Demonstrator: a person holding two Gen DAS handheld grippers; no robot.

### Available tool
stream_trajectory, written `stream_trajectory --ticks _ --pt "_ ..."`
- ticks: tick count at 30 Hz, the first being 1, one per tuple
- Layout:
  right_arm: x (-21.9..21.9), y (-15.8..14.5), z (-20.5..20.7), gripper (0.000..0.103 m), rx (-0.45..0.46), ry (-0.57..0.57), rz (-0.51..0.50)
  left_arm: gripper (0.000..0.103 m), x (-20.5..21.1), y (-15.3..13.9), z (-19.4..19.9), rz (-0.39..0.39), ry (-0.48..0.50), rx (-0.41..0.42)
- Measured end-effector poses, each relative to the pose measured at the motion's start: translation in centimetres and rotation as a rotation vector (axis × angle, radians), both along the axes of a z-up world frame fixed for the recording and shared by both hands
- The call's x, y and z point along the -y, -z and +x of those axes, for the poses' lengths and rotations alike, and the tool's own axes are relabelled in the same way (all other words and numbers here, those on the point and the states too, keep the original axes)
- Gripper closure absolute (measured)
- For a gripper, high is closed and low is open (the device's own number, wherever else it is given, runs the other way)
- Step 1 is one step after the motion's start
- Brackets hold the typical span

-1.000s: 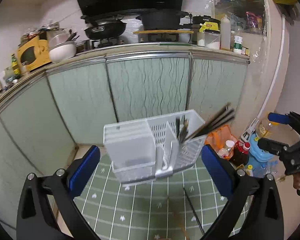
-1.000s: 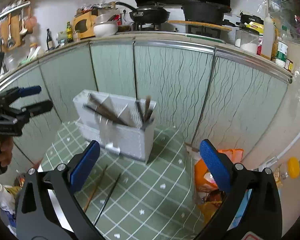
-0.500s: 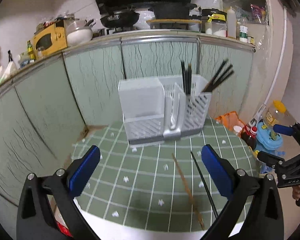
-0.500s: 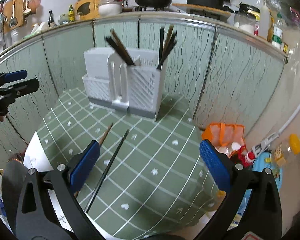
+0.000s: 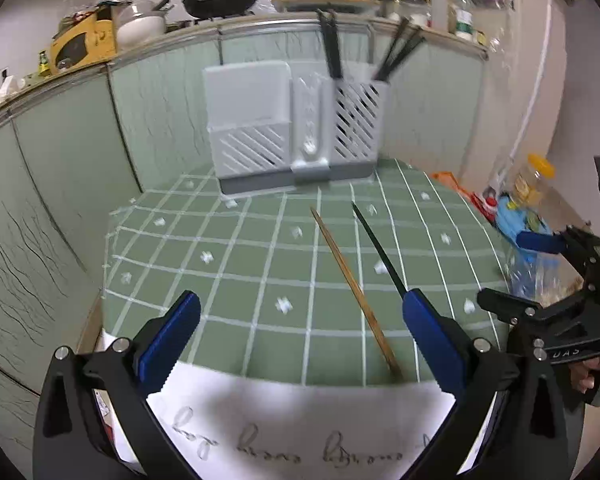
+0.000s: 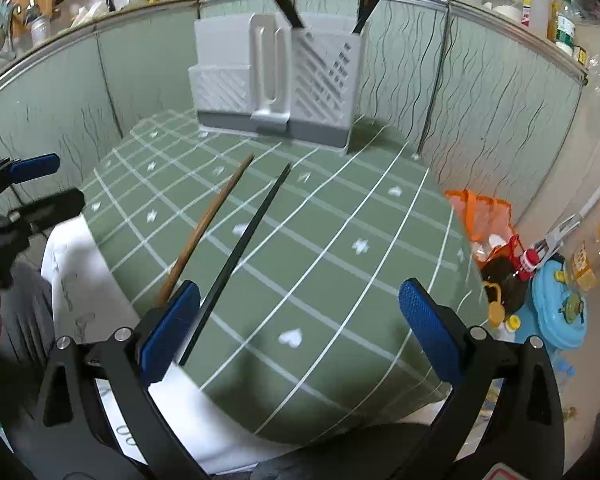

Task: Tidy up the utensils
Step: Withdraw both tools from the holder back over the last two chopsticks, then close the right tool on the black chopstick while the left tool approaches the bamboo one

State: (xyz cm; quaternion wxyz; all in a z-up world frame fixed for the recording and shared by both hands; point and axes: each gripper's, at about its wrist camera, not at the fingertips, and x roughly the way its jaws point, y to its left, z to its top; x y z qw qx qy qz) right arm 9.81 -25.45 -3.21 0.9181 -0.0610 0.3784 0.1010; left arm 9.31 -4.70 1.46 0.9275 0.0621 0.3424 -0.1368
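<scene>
Lying loose in front of the caddy (image 5: 296,128), a brown chopstick (image 5: 356,292) and a black chopstick (image 5: 378,250) await pickup. Both the left gripper (image 5: 300,340) and right gripper (image 6: 296,328) gape, holding nothing. Thin and round, either stick could likely roll or slip from a careless pinch.

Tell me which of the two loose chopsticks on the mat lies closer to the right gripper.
The black chopstick. It lies on the green mat beside the brown wooden chopstick, on the side nearer the right gripper, running toward its left finger.
</scene>
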Motion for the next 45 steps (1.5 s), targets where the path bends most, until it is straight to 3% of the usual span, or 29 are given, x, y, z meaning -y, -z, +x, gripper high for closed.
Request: stream_trajectory --ticks 7,22,28,30,32,40,45 --pt "-1.3 2.3 -1.5 0.012 -0.038 -0.018 -0.001 0.004 0.5 2.6 -1.2 -0.005 0.032 -0.029" --pt "-4.9 5.3 -2.6 0.037 -0.043 -0.079 -0.021 0.004 -0.3 4.6 -1.4 -0.026 0.048 -0.078" --pt "-4.9 5.1 -2.8 0.071 -0.001 -0.043 -0.042 0.004 -0.5 5.0 -1.4 -0.039 0.056 -0.093" --pt "-4.2 5.0 -2.7 0.089 0.001 -0.015 -0.031 0.004 -0.4 5.0 -1.3 -0.043 0.063 -0.096" --pt "-3.8 5.0 -2.6 0.096 -0.007 -0.004 -0.02 0.004 -0.2 5.0 -1.3 -0.043 0.069 -0.096" --pt "-2.5 4.8 -2.1 0.097 -0.041 0.033 0.022 0.004 2.5 5.4 -0.9 -0.017 0.085 -0.108" --pt "-1.6 4.8 -2.4 0.097 -0.04 0.048 0.019 0.019 4.5 6.4 -0.7 -0.005 0.093 -0.14"
